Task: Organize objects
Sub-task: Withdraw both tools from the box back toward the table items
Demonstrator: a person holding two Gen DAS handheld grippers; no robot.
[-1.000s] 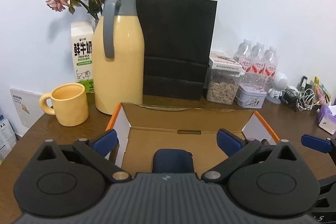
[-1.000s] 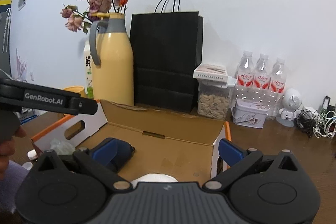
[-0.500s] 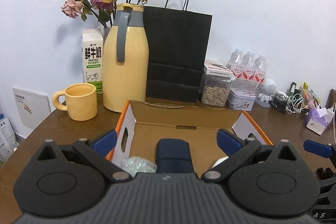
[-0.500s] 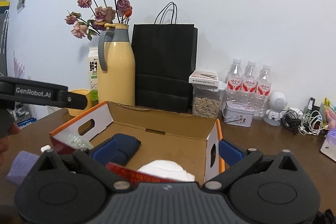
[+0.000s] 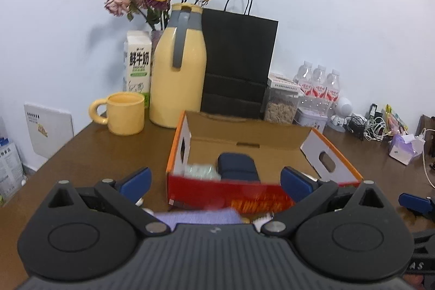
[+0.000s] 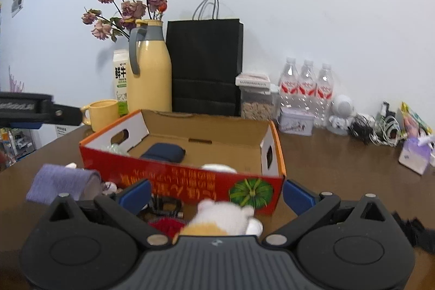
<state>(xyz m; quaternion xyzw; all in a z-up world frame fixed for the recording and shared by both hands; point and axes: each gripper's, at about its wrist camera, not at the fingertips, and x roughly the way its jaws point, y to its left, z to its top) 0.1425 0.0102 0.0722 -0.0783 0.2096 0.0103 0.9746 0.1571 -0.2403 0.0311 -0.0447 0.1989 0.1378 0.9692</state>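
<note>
Left of the right gripper [image 6: 216, 193], the purple roll [image 6: 58, 182] is lying near the box [image 6: 190, 178]. Both grippers are standing apart, holding nothing — the left gripper [image 5: 214, 180] too. Just under the right fingertips the plush toy [image 6: 223, 216] is waiting — I would be lowering slowly and closing on its soft middle.

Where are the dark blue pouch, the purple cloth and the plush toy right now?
dark blue pouch [image 6: 164, 152], right wrist view, middle of its top face.
purple cloth [image 6: 58, 182], right wrist view, middle of the fabric.
plush toy [image 6: 223, 216], right wrist view, its white head.
</note>
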